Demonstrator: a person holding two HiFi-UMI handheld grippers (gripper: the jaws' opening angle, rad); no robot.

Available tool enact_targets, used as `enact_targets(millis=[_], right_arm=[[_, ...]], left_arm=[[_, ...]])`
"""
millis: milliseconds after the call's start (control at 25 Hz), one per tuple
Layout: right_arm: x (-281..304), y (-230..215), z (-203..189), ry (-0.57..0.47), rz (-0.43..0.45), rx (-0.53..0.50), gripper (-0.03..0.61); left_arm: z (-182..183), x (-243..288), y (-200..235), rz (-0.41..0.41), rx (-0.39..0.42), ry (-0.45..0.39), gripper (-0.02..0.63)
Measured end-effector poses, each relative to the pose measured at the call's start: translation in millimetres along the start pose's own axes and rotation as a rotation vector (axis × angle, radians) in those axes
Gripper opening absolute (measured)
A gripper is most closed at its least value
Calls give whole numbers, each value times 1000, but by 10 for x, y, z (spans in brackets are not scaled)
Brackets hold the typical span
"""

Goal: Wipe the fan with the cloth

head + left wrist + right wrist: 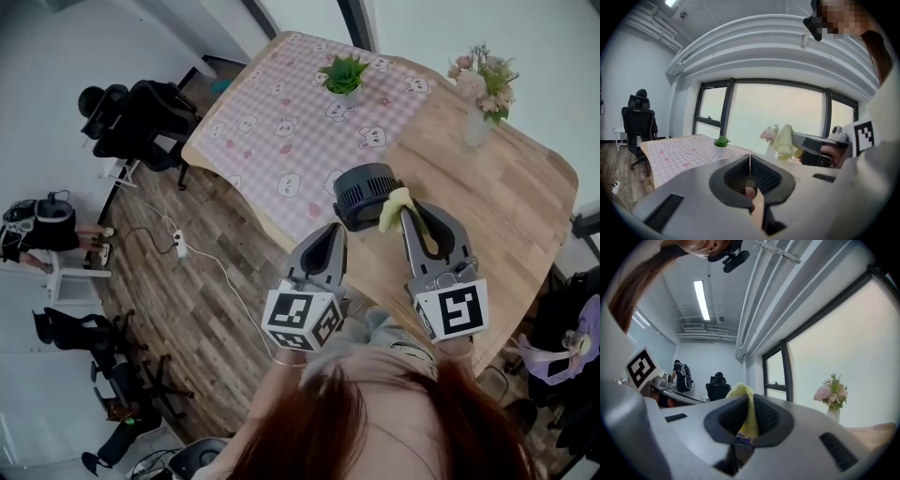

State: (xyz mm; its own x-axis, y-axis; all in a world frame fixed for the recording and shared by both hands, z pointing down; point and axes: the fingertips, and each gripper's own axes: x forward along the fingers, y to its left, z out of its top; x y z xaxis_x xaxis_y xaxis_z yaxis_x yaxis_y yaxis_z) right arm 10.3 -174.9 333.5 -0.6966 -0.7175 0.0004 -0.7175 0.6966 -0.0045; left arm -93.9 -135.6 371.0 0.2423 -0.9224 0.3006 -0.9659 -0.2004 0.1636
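Note:
In the head view a small dark round fan (366, 192) stands on the wooden table (511, 211), just beyond both grippers. My right gripper (409, 210) is shut on a pale yellow cloth (393, 210), which hangs at the fan's right edge. The right gripper view shows the cloth (748, 414) pinched between the jaws of that gripper (750, 405). My left gripper (335, 232) is shut and holds nothing, close to the fan's near-left side. In the left gripper view the closed jaws (750, 161) point level over the table, with the cloth (784, 142) off to the right. Neither gripper view shows the fan.
A pink checked tablecloth (281, 122) covers the table's far left half, with a small potted plant (343, 75) on it. A vase of flowers (480, 94) stands at the far right. Black office chairs (141, 122) and a cable with a socket strip (178, 246) are on the floor at left.

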Motion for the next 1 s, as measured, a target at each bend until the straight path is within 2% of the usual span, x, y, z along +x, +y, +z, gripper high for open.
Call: enact_targets(millis=[200,560,840,1000], right_arm=[[60,72,-76,31,3,-25,31],[260,349,-346,127,3,-139,32],[532,501,-599,252,-3,-296,31],[703,588,-745,331,-9,-404,32]], left_arm=[[-174,65,79,4,-41,25,12],[-358,149,318,-37,-55,56,12],[-369,295,646,-62,-74,42,12],[-476,373,875,-55,-112,65,12]])
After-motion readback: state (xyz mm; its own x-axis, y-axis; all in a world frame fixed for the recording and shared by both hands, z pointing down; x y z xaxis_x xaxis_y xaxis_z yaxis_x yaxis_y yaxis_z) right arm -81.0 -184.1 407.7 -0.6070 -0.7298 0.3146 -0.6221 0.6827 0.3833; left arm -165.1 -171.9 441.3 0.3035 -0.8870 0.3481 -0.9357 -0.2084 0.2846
